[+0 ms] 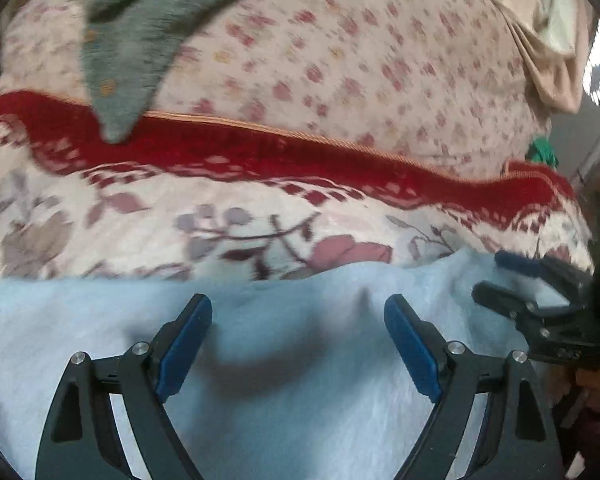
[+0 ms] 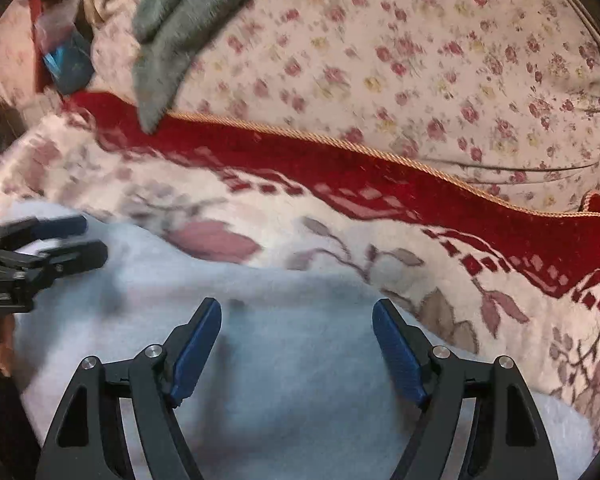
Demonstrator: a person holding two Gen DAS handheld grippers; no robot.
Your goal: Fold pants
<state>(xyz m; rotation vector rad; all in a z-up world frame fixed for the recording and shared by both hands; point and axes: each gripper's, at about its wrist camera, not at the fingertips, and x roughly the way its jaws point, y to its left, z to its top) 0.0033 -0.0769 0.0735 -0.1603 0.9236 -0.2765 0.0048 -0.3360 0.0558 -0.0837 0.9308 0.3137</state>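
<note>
- Our left claw (image 1: 298, 320) is wide open. Nothing is between its blue pads (image 1: 186, 344).
- Our right claw (image 2: 296, 324) is wide open too, and it holds nothing.
- The two claws are side by side. Each one shows at the edge of the other one's view.
- Right under both claws lie the light blue pants (image 1: 280, 400). They are soft and fuzzy. They fill the near part of both views.
- The claws hang over the pants. We cannot tell if the tips touch the cloth.
- The pants lie on a blanket with big flowers and a red edge (image 1: 260, 160), which looks like it is on a bed.
- The far edge of the pants looks smooth and rounded, so we think one fold may be done. We cannot see the legs or the waist, so we are not sure.
- We think more folds are left. The claws would have to close on an edge of the pants and bring it over.
- Past the red edge is a cover with small red flowers (image 2: 420, 60).
- A gray-green cloth (image 1: 140, 40) lies far away on that cover, well apart from the pants.
</note>
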